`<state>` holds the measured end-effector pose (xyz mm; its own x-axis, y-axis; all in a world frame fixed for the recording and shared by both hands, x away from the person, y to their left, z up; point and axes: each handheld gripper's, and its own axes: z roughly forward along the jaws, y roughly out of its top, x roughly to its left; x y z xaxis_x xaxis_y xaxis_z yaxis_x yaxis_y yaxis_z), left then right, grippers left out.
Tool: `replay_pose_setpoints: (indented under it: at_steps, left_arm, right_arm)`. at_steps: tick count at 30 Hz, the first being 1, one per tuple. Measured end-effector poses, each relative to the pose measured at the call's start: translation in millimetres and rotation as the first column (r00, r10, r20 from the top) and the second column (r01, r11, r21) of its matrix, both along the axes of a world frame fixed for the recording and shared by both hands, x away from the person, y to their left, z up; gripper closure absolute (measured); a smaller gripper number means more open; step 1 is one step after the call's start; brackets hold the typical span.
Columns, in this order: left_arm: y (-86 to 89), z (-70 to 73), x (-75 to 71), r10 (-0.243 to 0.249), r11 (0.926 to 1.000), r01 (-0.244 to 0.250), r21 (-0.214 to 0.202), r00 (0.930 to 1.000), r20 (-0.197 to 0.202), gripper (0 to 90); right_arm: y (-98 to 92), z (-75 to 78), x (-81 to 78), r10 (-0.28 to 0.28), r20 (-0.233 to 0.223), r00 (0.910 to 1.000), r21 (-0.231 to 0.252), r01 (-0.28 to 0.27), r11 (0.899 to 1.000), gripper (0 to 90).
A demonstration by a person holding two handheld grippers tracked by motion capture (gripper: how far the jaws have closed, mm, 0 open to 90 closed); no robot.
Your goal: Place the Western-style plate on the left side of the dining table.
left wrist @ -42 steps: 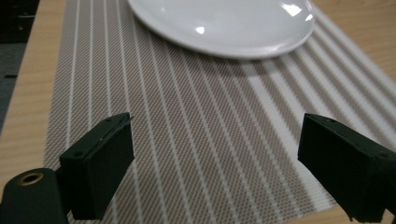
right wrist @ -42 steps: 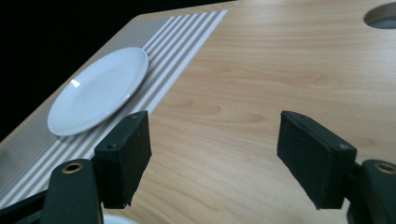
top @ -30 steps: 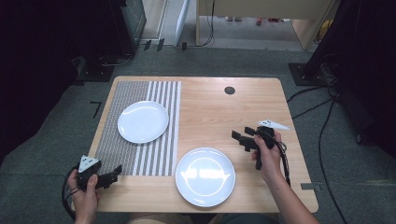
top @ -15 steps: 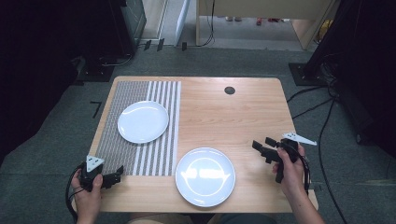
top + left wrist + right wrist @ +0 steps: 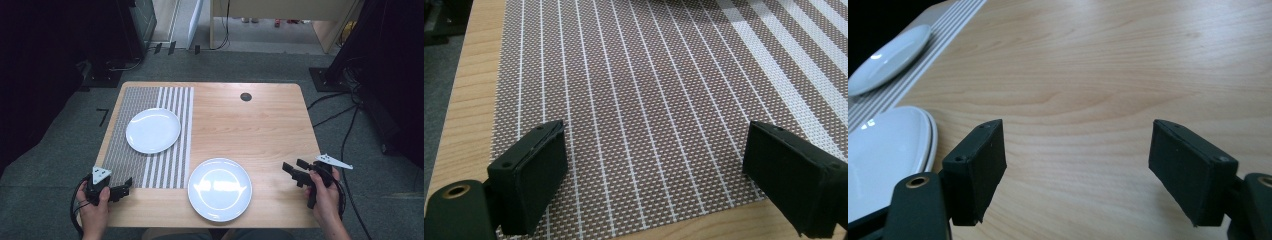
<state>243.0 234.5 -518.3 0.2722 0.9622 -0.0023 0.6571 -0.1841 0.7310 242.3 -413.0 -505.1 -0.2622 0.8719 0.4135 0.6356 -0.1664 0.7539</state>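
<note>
Black two-fingered grippers (image 5: pixel 296 171), grey triangular plates, trailing black cables

Grey carpet floor (image 5: pixel 60 150), black cables (image 5: pixel 345 120), wooden furniture (image 5: pixel 270 10) behind

far plate (image 5: pixel 153 130) on mat (image 5: pixel 125 162), table (image 5: pixel 240 120) left | near plate (image 5: pixel 220 189) front-centre, just right of mat
</note>
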Motion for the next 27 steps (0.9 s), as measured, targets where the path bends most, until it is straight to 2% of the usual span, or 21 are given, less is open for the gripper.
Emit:
replay_pose_setpoints:
  at_steps: [10, 15, 21, 23, 27]
  left_arm:
    - [0.1, 0.0, 0.0, -0.001, 1.0, 0.001, 0.0, 1.0, 0.0, 10.5]
    - [0.1, 0.0, 0.0, -0.001, 1.0, 0.001, 0.0, 1.0, 0.0, 10.5]
    - [0.1, 0.0, 0.0, 0.0, 1.0, 0.0, 0.0, 1.0, 0.0, 10.5]
    - [0.1, 0.0, 0.0, -0.001, 1.0, 0.001, 0.0, 1.0, 0.0, 10.5]
    - [0.1, 0.0, 0.0, 0.0, 1.0, 0.0, -0.001, 1.0, 0.0, 10.5]
  right_arm:
    - [-21.4, -9.7, -30.2, -0.035, -0.028, 0.999, -0.06, 0.034, 0.998, 23.2]
    - [-33.3, -11.5, -47.6, -0.061, -0.029, 0.9977, -0.108, 0.058, 0.992, 22.8]
    - [-42.9, -15.3, -62.7, -0.091, -0.049, 0.9946, -0.13, 0.084, 0.988, 22.3]
    - [-41.1, -15.3, -63.2, -0.1, -0.06, 0.9931, -0.156, 0.09, 0.984, 22.2]
    - [-32.2, -15.9, -62.1, -0.107, -0.061, 0.9924, -0.235, 0.09, 0.968, 21.8]
